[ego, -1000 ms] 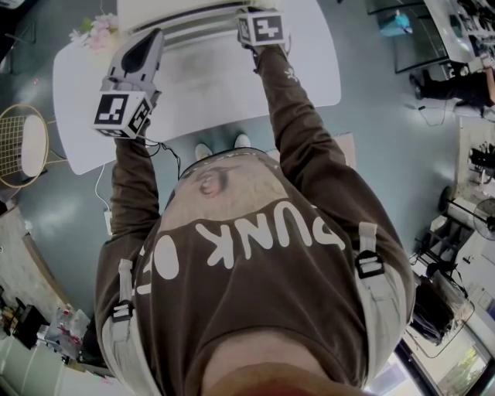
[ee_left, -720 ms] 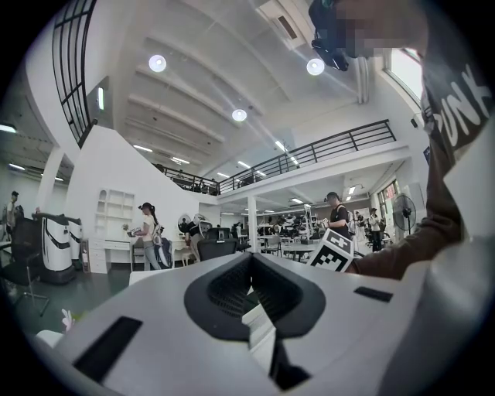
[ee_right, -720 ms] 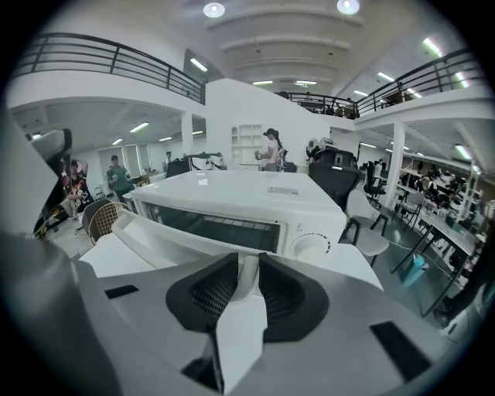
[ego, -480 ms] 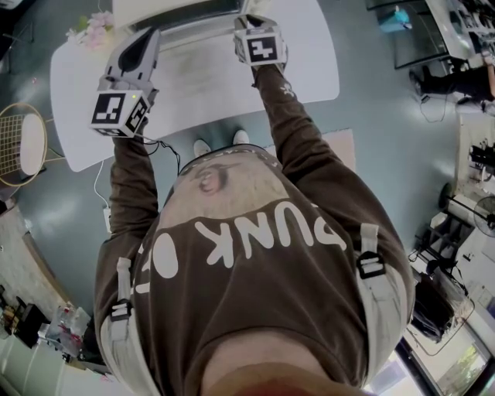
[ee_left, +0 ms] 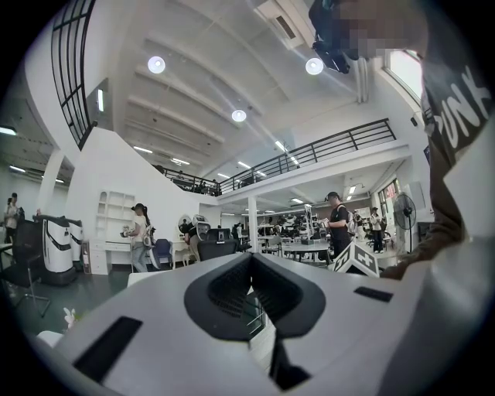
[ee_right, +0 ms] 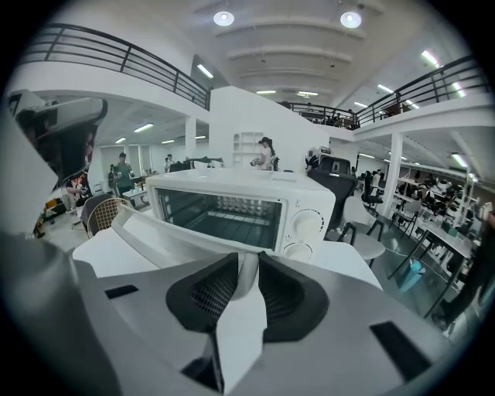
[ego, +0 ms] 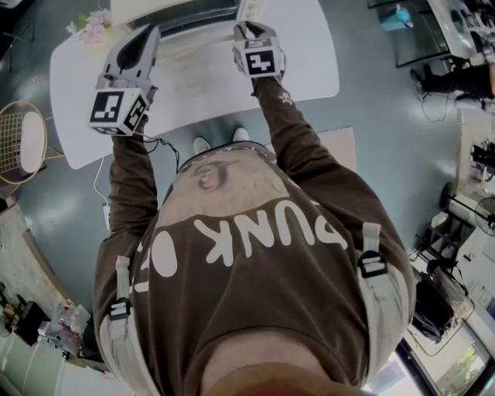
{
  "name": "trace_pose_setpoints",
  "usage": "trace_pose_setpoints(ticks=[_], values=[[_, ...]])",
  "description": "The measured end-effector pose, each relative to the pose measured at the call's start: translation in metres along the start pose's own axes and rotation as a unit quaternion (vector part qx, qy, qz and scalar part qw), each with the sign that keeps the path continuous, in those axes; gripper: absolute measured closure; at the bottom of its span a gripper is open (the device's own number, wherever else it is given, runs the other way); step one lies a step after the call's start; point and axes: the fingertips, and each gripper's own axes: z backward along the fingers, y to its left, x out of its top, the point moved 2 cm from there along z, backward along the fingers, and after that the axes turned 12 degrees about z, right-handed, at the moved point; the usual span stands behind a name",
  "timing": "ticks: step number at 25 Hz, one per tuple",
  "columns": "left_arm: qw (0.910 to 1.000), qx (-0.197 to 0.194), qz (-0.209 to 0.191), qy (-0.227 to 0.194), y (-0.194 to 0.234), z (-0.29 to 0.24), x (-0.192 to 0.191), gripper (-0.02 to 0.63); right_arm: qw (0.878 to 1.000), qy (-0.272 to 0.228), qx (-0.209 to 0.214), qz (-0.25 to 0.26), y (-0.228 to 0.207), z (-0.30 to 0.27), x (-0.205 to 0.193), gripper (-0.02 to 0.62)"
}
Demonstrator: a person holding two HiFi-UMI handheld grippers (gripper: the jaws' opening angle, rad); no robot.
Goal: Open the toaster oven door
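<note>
The white toaster oven (ee_right: 240,203) stands on the white table (ego: 309,69), its glass door (ee_right: 155,236) swung down toward me and the rack inside showing. My right gripper (ee_right: 247,264) is shut on the door's top edge, which sticks up between the black pads. In the head view the right gripper (ego: 249,29) reaches the oven (ego: 174,9) at the frame's top. My left gripper (ego: 145,35) hovers over the table's left part, beside the door and apart from it. In its own view the left gripper (ee_left: 251,260) points up into the room, pads together, holding nothing.
Pink flowers (ego: 91,29) lie at the table's far left corner. A round wire chair (ego: 23,147) stands left of the table. Two control knobs (ee_right: 307,224) are on the oven's right side. A stool (ee_right: 363,249) stands to the right; people are far behind.
My right gripper has come back toward me with the door's edge in it, and the door has swung further down. The left gripper has barely shifted.
</note>
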Motion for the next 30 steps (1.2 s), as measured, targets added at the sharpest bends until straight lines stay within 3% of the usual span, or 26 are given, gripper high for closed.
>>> trace_pose_setpoints(ticks=[24, 30], values=[[0.9999, -0.004, 0.001, 0.01, -0.018, -0.004, -0.004, 0.602, 1.0, 0.017, -0.002, 0.019, 0.026, 0.02, -0.057, 0.499], [0.9999, -0.002, -0.001, 0.014, -0.02, 0.001, -0.005, 0.602, 0.999, 0.039, 0.007, 0.008, 0.038, 0.025, -0.088, 0.499]])
